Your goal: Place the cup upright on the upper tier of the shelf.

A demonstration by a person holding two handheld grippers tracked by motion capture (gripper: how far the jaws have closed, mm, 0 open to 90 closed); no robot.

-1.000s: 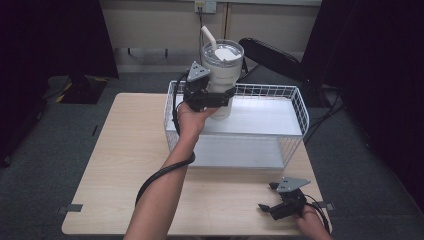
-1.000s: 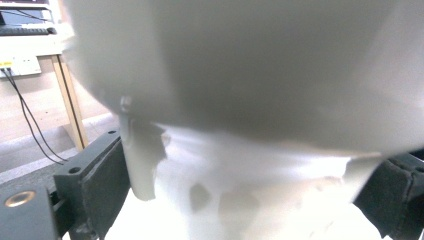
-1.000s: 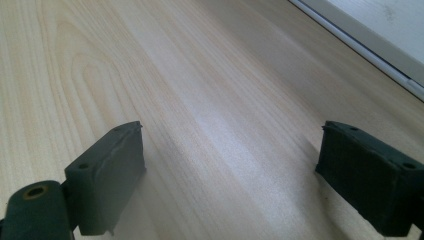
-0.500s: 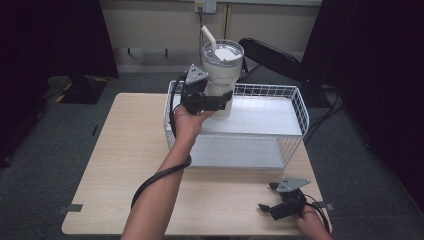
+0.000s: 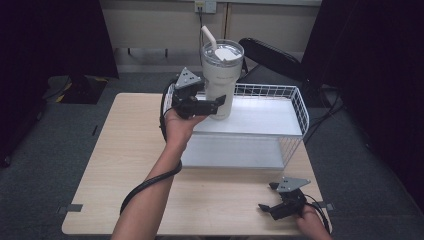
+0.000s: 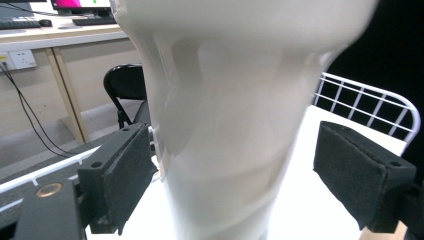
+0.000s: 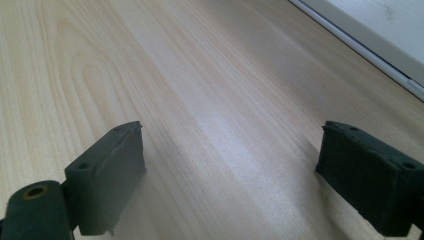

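The white tumbler [image 5: 221, 80] stands at the wire basket's [image 5: 295, 107] far left corner, between the spread jaws of the left gripper [image 5: 216, 106]. The right gripper [image 5: 267, 197], jaws apart and empty, rests on the wooden table [image 5: 120, 150] near right. A black chair [image 5: 272, 55] stands beyond the basket.

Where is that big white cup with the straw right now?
In the high view the white tumbler stands on the top shelf of the wire rack, at its far left corner, between the open jaws of the left gripper.

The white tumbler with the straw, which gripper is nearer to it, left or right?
Left. The left gripper is at the tumbler on the rack's top shelf, jaws open either side of its base. The right gripper sits far off at the table's near right corner.
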